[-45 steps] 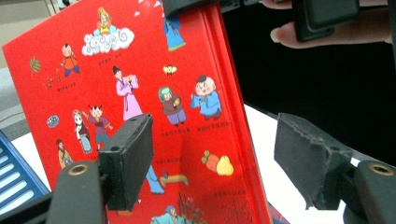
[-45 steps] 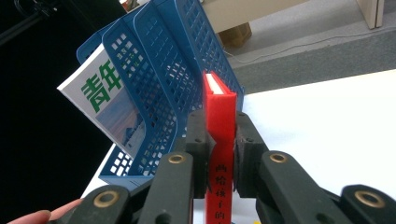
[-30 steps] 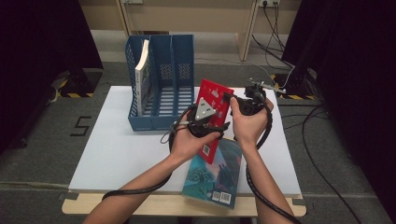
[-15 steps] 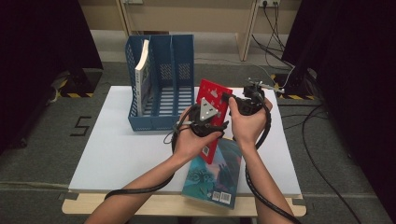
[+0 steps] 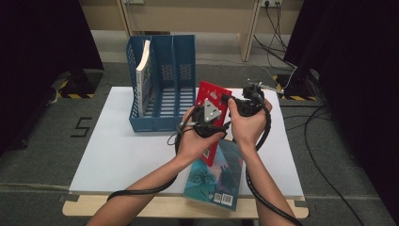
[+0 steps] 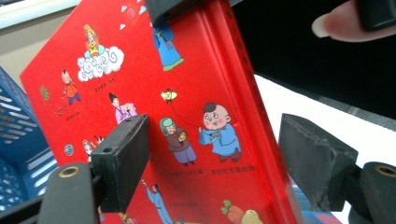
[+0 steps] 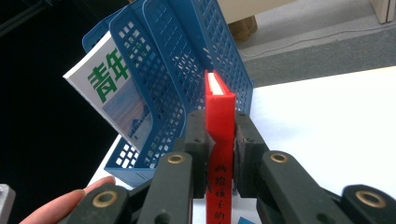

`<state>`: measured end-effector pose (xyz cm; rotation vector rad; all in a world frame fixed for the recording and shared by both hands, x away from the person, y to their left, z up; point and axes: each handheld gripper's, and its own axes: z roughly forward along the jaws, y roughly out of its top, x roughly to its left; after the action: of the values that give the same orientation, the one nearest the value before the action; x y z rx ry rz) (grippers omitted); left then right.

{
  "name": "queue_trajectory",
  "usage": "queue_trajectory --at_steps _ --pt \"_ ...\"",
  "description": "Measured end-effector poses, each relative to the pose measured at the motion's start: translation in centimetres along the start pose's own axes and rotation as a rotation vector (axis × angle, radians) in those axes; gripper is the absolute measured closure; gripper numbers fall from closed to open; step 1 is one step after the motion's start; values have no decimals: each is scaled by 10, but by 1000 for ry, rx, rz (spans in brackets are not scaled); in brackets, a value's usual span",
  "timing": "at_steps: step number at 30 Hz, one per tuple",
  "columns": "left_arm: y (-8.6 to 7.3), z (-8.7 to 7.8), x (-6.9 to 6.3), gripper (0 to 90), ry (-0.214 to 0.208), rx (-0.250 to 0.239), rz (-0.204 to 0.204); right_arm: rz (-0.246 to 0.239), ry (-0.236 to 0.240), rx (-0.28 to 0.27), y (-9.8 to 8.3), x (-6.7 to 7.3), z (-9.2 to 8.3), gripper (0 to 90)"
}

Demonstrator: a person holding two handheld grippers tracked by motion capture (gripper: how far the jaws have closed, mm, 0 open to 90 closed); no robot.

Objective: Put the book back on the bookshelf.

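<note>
1. Since a second ago almost nothing has moved: both hands and the red book sit a touch further left, toward the blue file rack; book still upright.
2. High view: left gripper and right gripper meet at the red book, which stands tilted above the white desk, just right of the rack. A teal book lies flat on the desk under the hands, overhanging the near edge. A magazine leans in the rack's left slot.
3. Left gripper view: left gripper faces the red book's cartoon cover. Its fingers are wide apart; one pad lies against or just in front of the cover, the other stands clear of the spine edge, so no grip. Rack at left edge.
4. Right gripper view: right gripper has its fingers narrow, clamped on the red book's spine from both sides; book upright, pages on top. Rack just behind, magazine leaning out of its far slot. Desk at right.
</note>
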<state>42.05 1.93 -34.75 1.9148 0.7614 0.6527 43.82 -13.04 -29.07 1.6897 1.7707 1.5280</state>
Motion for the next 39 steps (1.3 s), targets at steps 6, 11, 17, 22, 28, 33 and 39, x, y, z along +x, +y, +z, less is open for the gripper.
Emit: queue_trajectory --at_steps 6,11,17,22,28,33,39 --pt "-2 -1 -1 262 28 3 3 -3 4 6 -1 2 1 794" --pt "-5 -3 -1 275 39 7 -14 -5 6 14 -2 4 2 793" --pt "-9 -7 0 305 32 -7 -42 -13 10 15 -3 7 2 789" --pt "-10 -10 1 320 30 -12 -62 -19 14 18 -4 9 3 785" --pt "-12 -13 1 336 32 -18 -63 -27 20 21 -4 12 2 779" --pt "-13 -17 2 358 31 -22 -64 -29 27 19 -5 14 2 771" --pt "-14 -23 4 384 26 -26 -64 -37 38 21 -5 17 2 760"
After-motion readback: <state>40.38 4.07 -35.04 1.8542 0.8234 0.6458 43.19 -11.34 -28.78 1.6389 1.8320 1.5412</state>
